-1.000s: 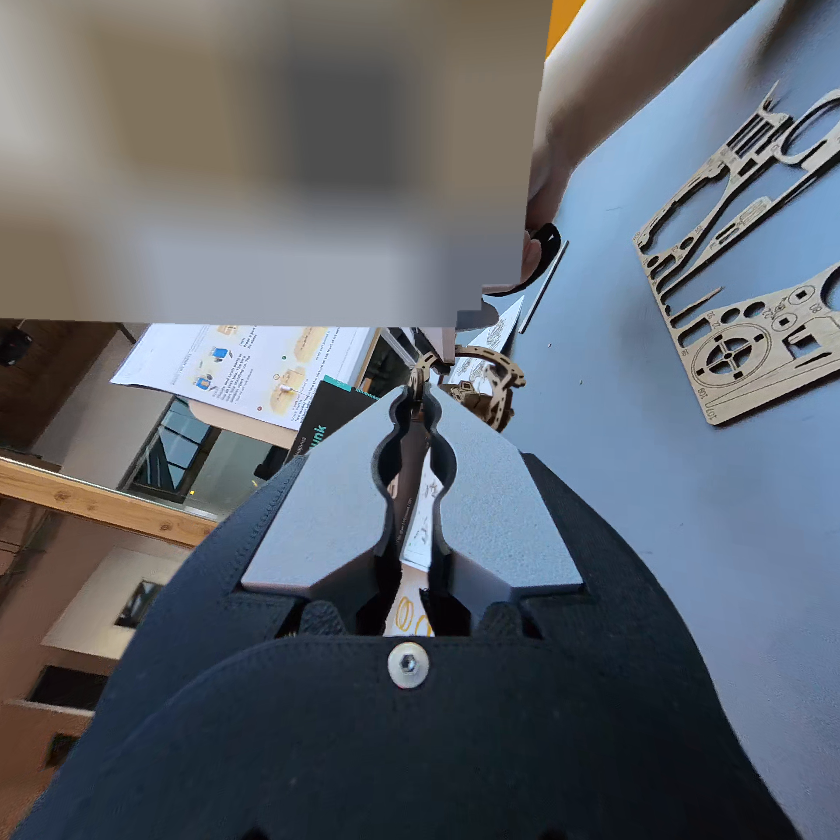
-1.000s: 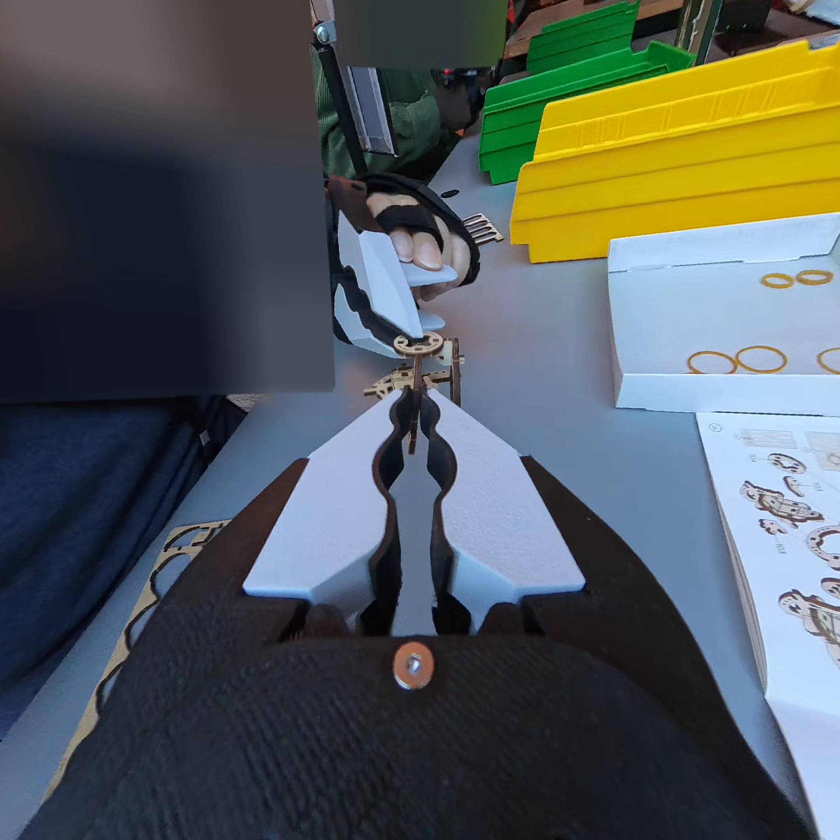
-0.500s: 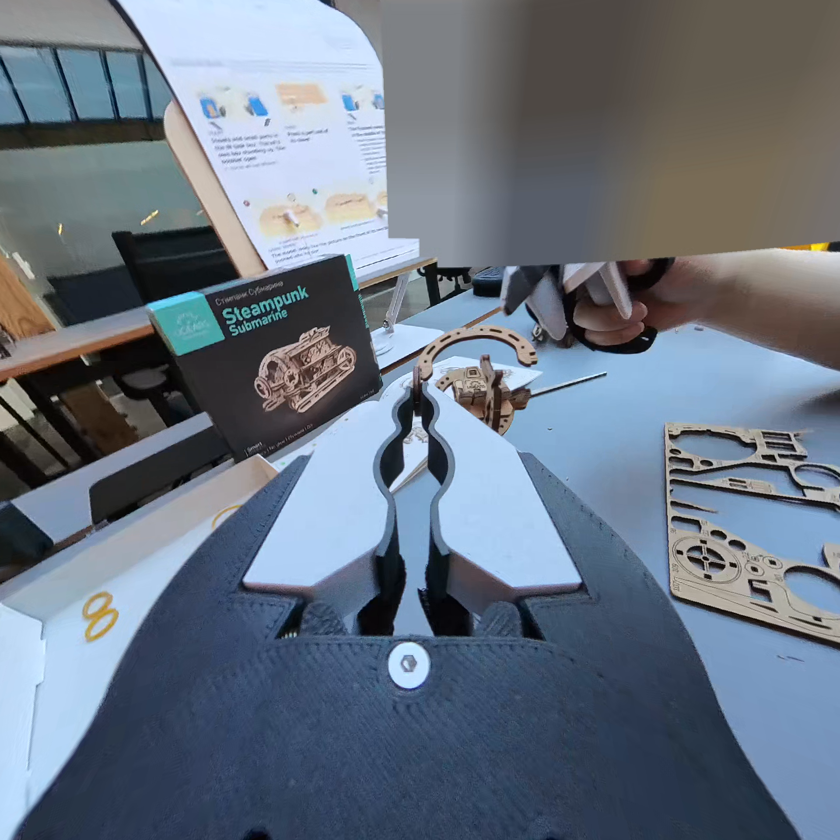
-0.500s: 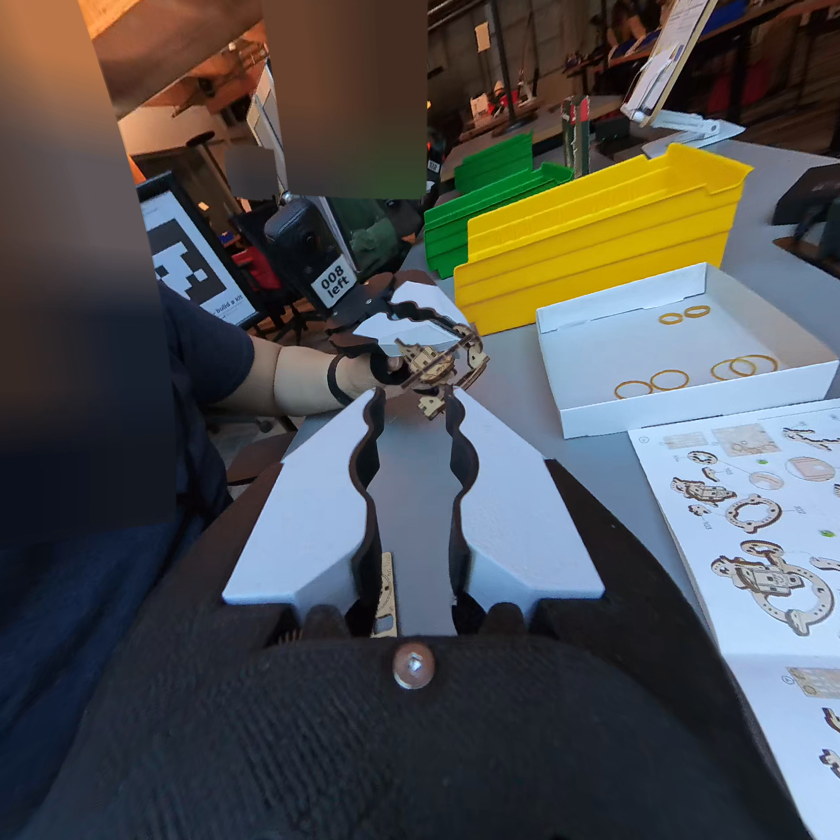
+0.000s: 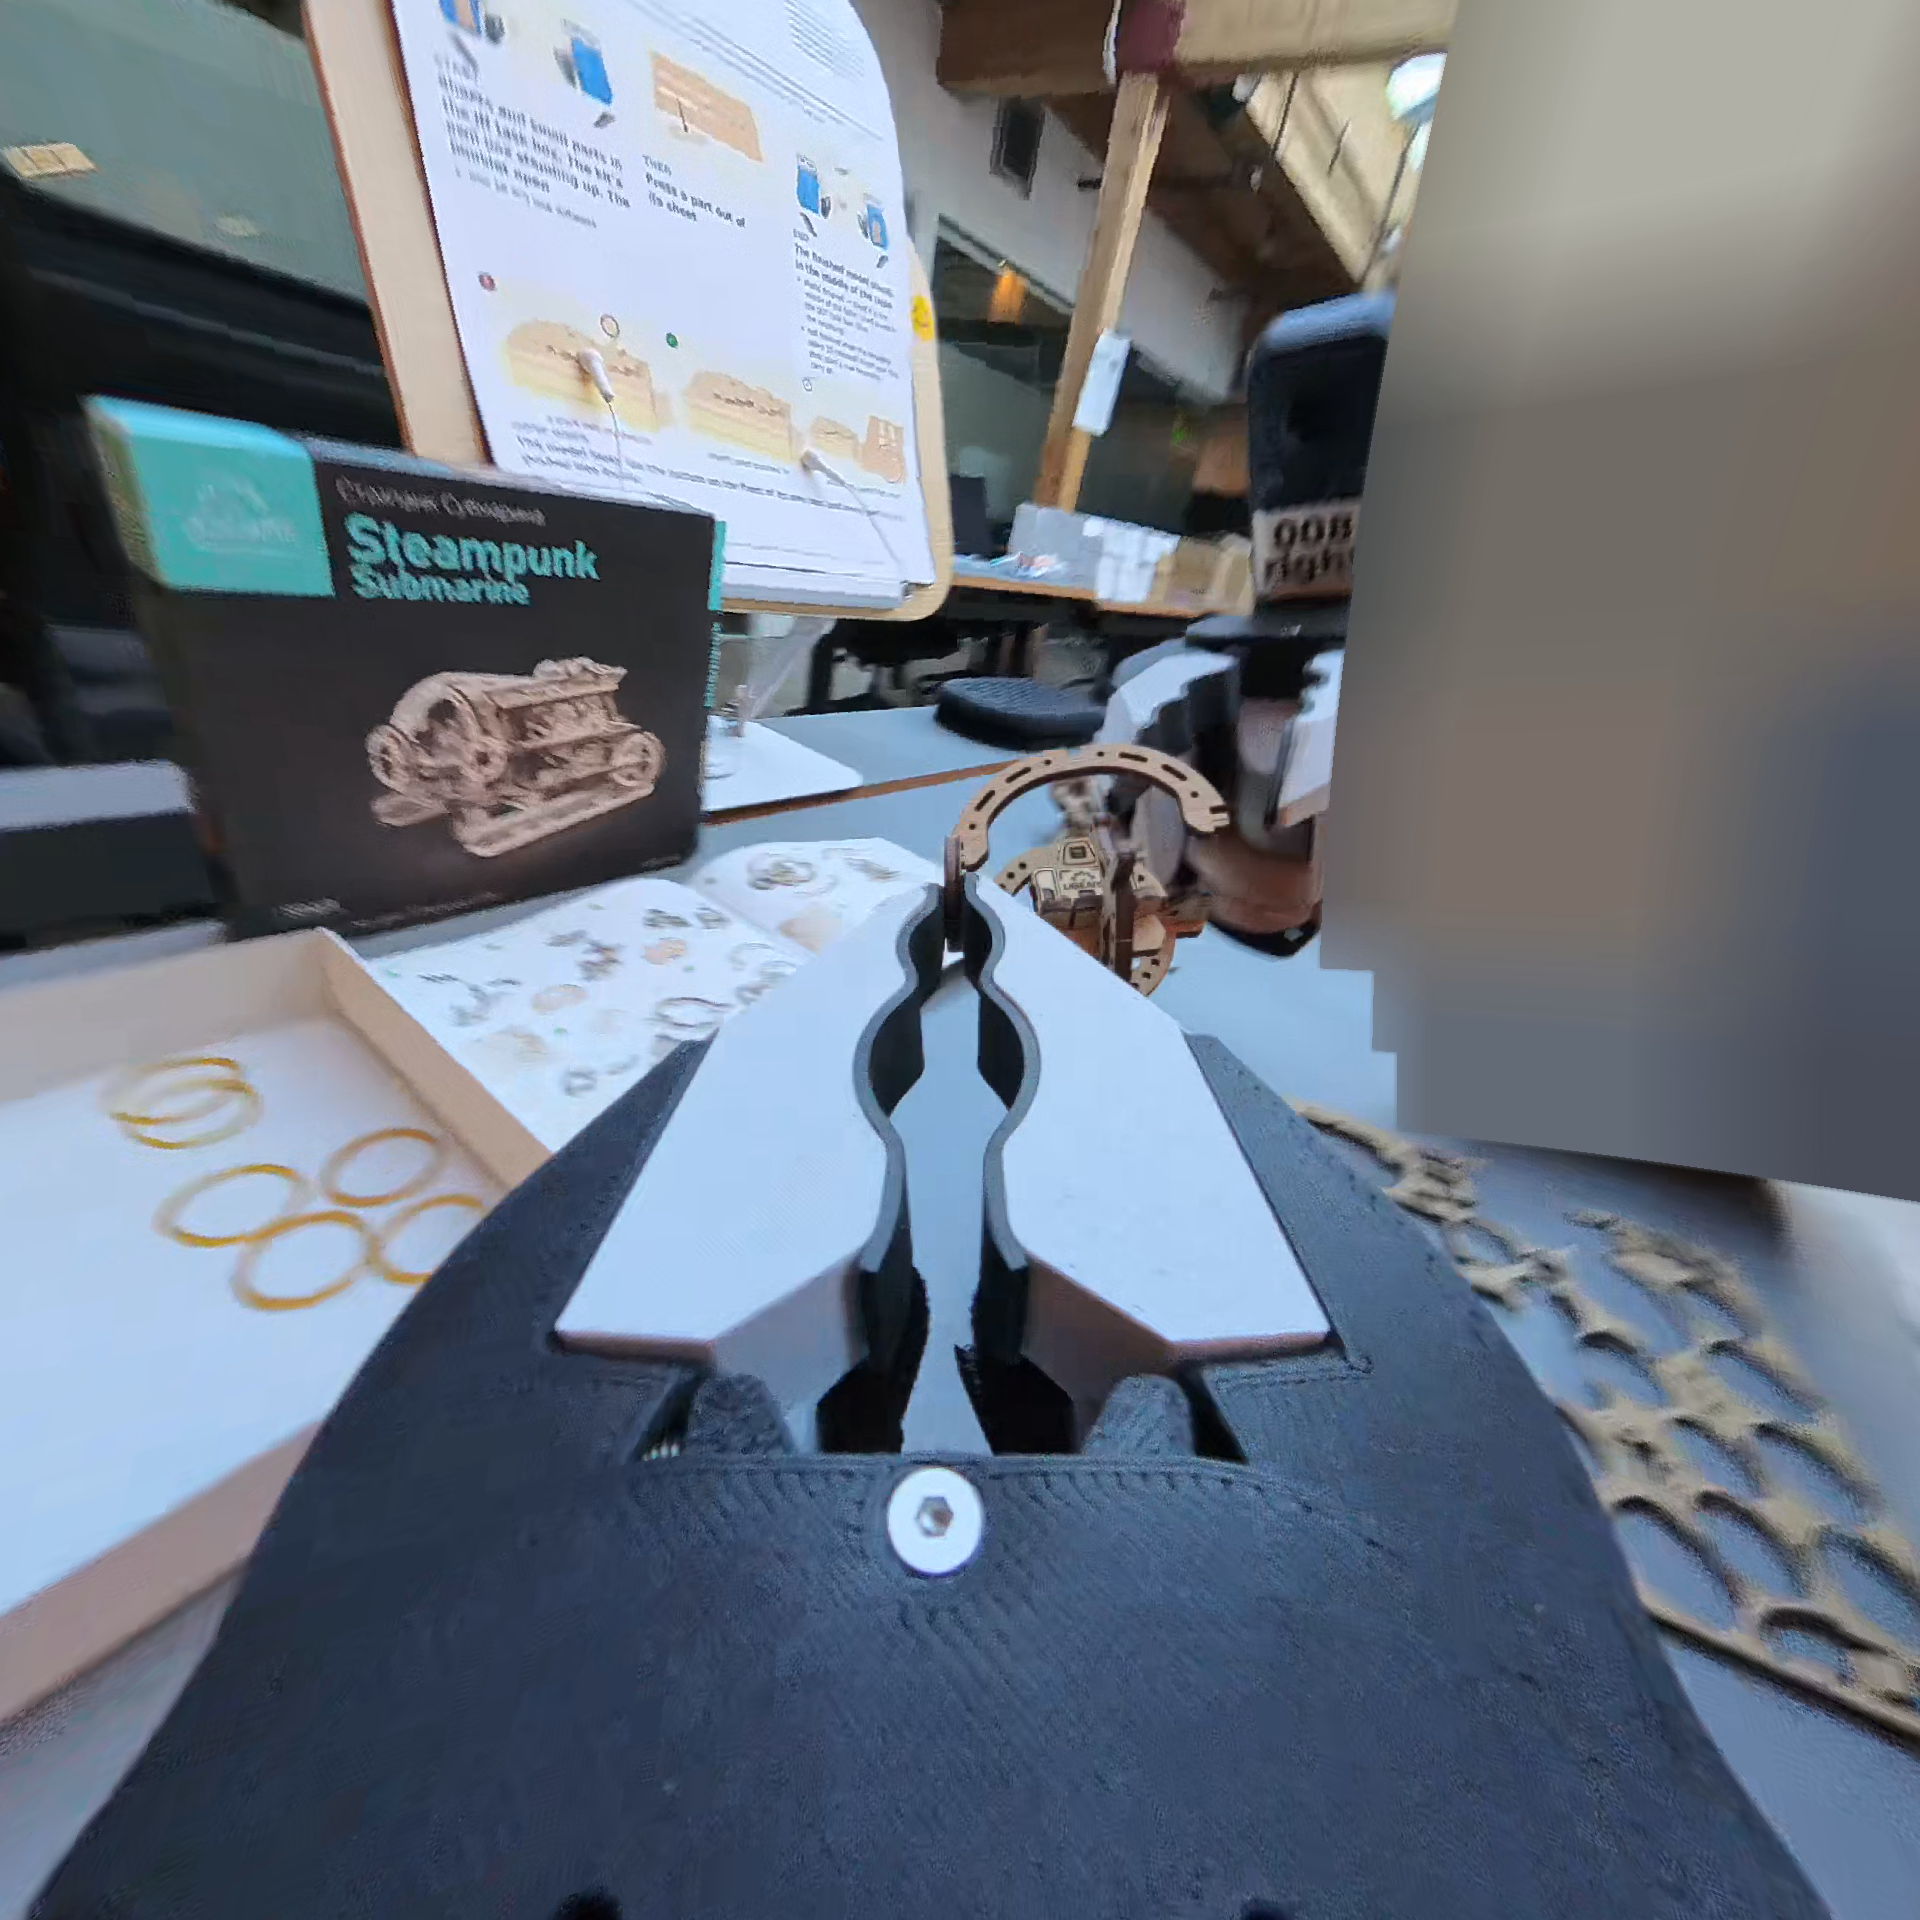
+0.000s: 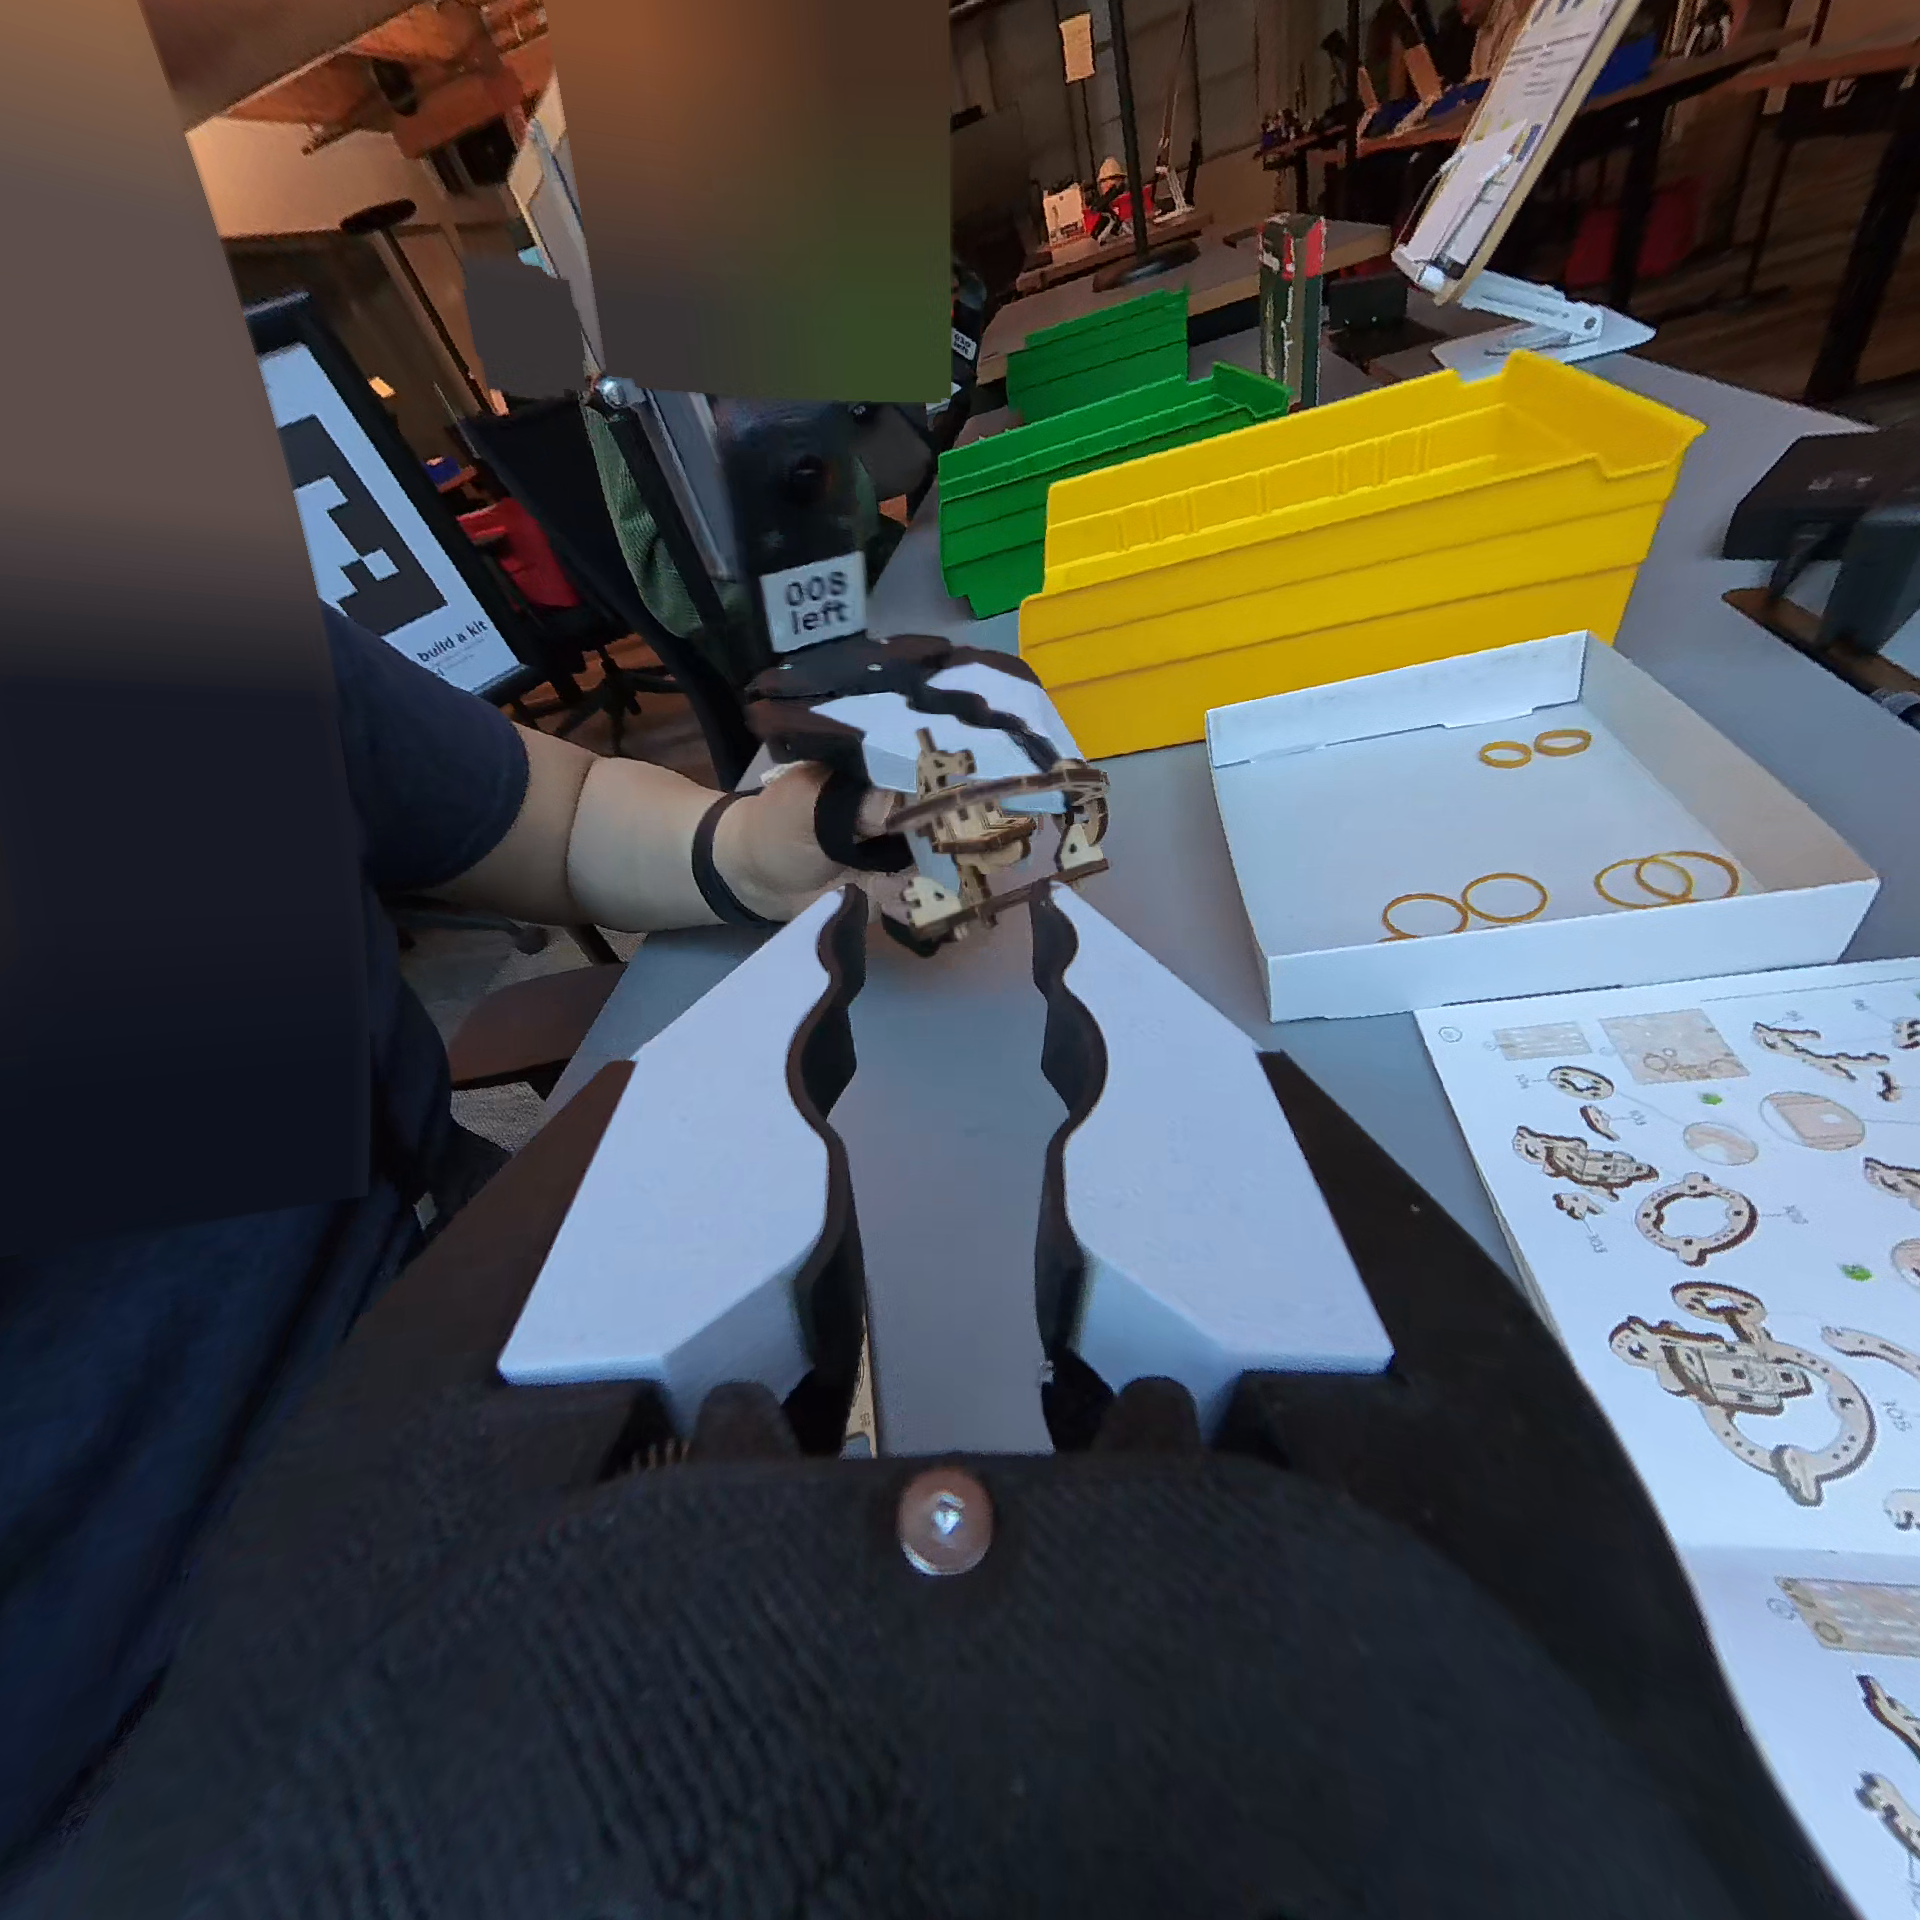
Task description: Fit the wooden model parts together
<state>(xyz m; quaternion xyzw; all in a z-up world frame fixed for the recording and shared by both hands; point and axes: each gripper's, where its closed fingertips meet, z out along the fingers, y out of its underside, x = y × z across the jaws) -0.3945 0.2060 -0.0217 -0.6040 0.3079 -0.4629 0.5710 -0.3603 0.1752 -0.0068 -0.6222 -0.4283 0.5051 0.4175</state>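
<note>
A small wooden model with a horseshoe-shaped ring is held in the air above the grey table. My left gripper is shut on one end of that ring. In the right wrist view the model hangs from the left gripper, just beyond my own fingertips. My right gripper is open and empty, its jaws spread on either side of the model's lower edge without touching it.
A white box with rubber bands, a yellow bin and green bins stand to the right. An open instruction booklet lies near. A black kit box, a clipboard stand and a punched wooden sheet are also there. The grippers' ends are close to 6 cm from one another.
My right gripper was shut on the model, then opened and drew back. My left gripper swung level and lifted the model, still holding it.
</note>
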